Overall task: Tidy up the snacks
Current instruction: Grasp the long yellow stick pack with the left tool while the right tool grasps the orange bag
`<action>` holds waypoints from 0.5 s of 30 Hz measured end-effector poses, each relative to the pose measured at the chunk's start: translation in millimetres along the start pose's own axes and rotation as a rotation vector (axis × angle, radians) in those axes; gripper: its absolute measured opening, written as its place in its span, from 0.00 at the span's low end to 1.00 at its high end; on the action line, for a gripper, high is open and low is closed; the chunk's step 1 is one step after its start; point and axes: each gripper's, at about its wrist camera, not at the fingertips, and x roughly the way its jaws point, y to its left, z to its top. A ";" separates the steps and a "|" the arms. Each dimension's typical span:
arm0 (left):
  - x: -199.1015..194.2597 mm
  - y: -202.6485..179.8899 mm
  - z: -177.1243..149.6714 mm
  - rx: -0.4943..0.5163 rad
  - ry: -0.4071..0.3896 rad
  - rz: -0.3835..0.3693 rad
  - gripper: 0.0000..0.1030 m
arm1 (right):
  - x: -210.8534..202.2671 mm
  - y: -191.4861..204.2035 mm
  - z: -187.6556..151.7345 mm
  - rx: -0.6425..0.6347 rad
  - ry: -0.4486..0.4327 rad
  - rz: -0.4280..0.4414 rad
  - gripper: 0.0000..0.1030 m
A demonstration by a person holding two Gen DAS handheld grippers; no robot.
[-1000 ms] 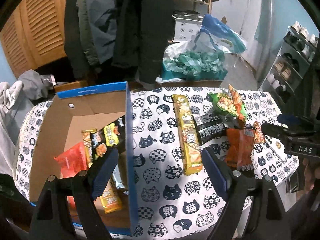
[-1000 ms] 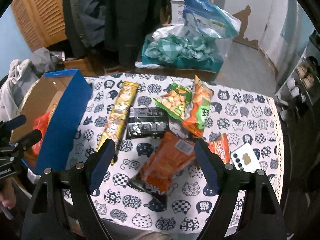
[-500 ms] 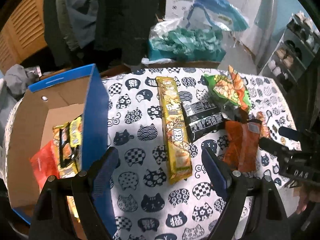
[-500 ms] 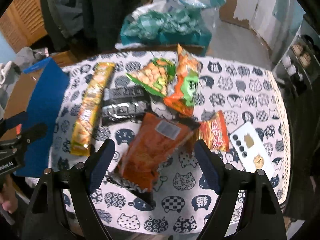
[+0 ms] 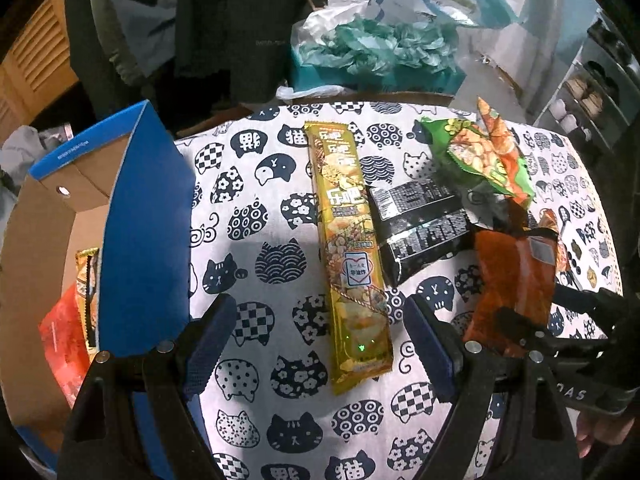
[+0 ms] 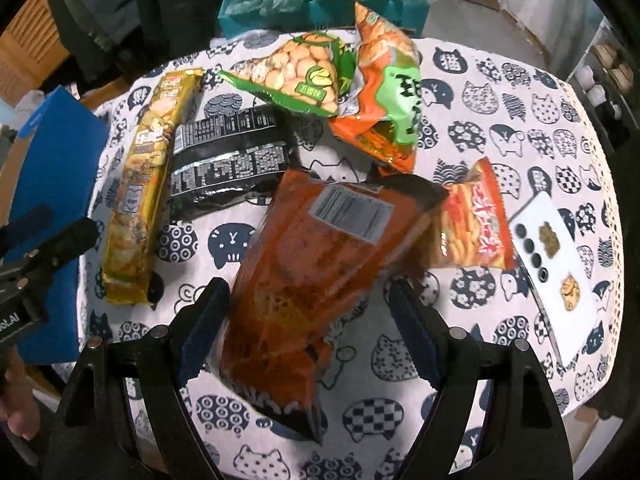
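A long yellow snack pack [image 5: 352, 256] lies on the cat-print tablecloth [image 5: 260, 240], between the fingers of my open, empty left gripper [image 5: 318, 340]. It also shows in the right wrist view [image 6: 140, 208]. A blue cardboard box [image 5: 140, 232] at the left holds a red pack [image 5: 64, 340] and a yellow one. My right gripper [image 6: 308, 332] is open, its jaws on either side of a large orange bag [image 6: 312, 264] without closing on it. A black pack [image 6: 228, 164], a green peanut bag [image 6: 296, 72], an orange-green bag [image 6: 388, 100] and a small red bag [image 6: 476, 224] lie around it.
A white phone [image 6: 556, 276] lies on the table's right side. Behind the table stand a teal box of plastic bags [image 5: 380, 52], hanging coats and a wooden louvred door. A shoe rack stands at the far right. The table edge is close below both grippers.
My left gripper moved right from over the box to over the yellow pack. My right gripper moved forward and down, so the orange bag now sits between its fingers.
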 end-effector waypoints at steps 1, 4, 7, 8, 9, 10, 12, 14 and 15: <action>2.4 -0.1 1.2 -0.001 0.003 0.000 0.84 | 2.8 0.6 1.2 0.001 0.003 -0.002 0.79; 11.4 -1.9 5.3 0.001 0.013 0.008 0.84 | 11.6 1.7 5.8 0.002 0.014 -0.004 0.79; 22.1 -3.2 8.4 -0.001 0.027 0.012 0.84 | 21.4 0.8 8.3 0.002 0.025 -0.003 0.79; 26.3 -3.9 9.2 -0.001 0.034 0.012 0.84 | 24.1 0.5 8.6 -0.002 0.029 -0.004 0.79; 29.7 -4.5 9.6 -0.002 0.040 0.012 0.84 | 26.9 1.3 9.6 -0.009 0.033 -0.001 0.79; 33.5 -5.2 9.8 -0.003 0.046 0.011 0.84 | 28.6 1.9 10.2 -0.018 0.034 0.002 0.79; 40.1 -6.4 10.3 -0.006 0.059 0.005 0.84 | 30.7 2.7 11.7 -0.031 0.028 0.003 0.77; 46.5 -7.4 11.0 -0.008 0.069 0.000 0.84 | 32.2 4.2 13.1 -0.043 0.026 0.007 0.74; 49.3 -7.8 11.4 -0.008 0.074 0.000 0.84 | 33.1 5.8 14.9 -0.049 0.023 0.005 0.72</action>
